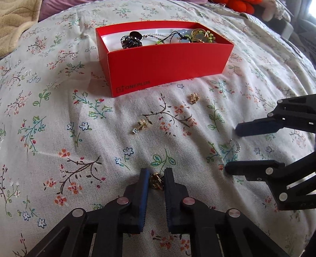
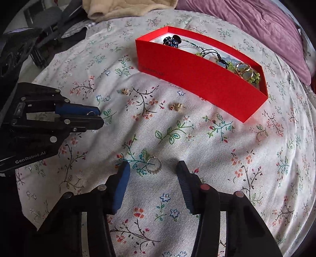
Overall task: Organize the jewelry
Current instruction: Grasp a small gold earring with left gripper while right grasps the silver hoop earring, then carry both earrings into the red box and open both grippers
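The work surface is a bed covered with a pale sheet (image 1: 59,122) printed with small flowers and thin branches; the cloth is a little wrinkled. On it stands an open red box (image 1: 167,65) with a white inside, and it holds several pieces of jewelry already: a dark beaded piece (image 1: 131,40), a thin bead chain, pale blue stones and gold rings (image 2: 244,69). At the far edge of the bed lie a beige blanket (image 2: 126,8) and a mauve pillow (image 2: 256,25), and something orange shows in a corner of the left wrist view. Two small gold earrings lie loose on the sheet in front of the box, one (image 1: 194,97) near its long wall and one (image 1: 141,125) further from it. The left gripper (image 1: 156,181) has its jaws nearly together, and a small gold earring (image 1: 156,180) sits pinched between the pads, low against the cloth. The right gripper (image 2: 153,170) is half spread, its jaws apart on both sides of a silver ring (image 2: 154,168) that lies flat on the sheet; the pads do not touch it. The two grippers are near each other, the left one beside the right.
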`<state>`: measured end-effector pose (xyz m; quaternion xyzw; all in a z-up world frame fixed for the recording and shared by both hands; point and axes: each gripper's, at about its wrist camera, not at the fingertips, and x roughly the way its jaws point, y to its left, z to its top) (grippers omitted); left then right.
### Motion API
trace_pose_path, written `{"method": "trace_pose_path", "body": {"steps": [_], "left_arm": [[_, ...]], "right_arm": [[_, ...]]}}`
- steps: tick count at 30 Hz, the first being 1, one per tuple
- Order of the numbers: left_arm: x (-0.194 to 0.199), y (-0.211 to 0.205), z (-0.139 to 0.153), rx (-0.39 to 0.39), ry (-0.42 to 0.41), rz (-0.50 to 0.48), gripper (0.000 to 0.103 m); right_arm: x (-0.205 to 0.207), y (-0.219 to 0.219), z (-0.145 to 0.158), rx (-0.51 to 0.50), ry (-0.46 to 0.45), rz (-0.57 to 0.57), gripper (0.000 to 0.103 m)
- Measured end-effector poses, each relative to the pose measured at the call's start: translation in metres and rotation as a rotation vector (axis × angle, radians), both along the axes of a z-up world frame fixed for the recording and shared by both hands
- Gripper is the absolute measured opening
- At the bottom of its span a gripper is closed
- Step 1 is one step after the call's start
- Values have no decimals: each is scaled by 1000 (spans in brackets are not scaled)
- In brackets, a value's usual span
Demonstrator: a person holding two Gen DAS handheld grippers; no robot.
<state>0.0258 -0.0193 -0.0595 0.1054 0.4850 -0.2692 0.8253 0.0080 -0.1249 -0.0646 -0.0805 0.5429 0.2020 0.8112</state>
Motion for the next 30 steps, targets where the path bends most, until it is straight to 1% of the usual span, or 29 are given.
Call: {"method": "trace_pose_path", "body": {"steps": [4, 5, 7, 8, 10, 16, 30], "left_arm": [[0, -2, 1, 13, 3, 6, 9], [0, -2, 2, 14, 6, 9, 9], [1, -2, 2, 18, 10, 18, 10], [1, -2, 3, 19, 13, 23, 9], [1, -2, 4, 17, 19, 34, 9], [3, 2, 10, 22, 26, 67, 10], [12, 14, 41, -56, 37, 172, 9]], "right_arm": [[1, 0, 0, 23, 12, 4, 39], [2, 0, 0, 32, 16, 1, 34], [3, -1, 0, 42, 24, -7, 28], [3, -3, 1, 45, 26, -11, 22], [3, -5, 1, 49, 30, -16, 16], [2, -11, 6, 64, 42, -36, 16], [5, -10, 33, 92, 43, -82, 16]]}}
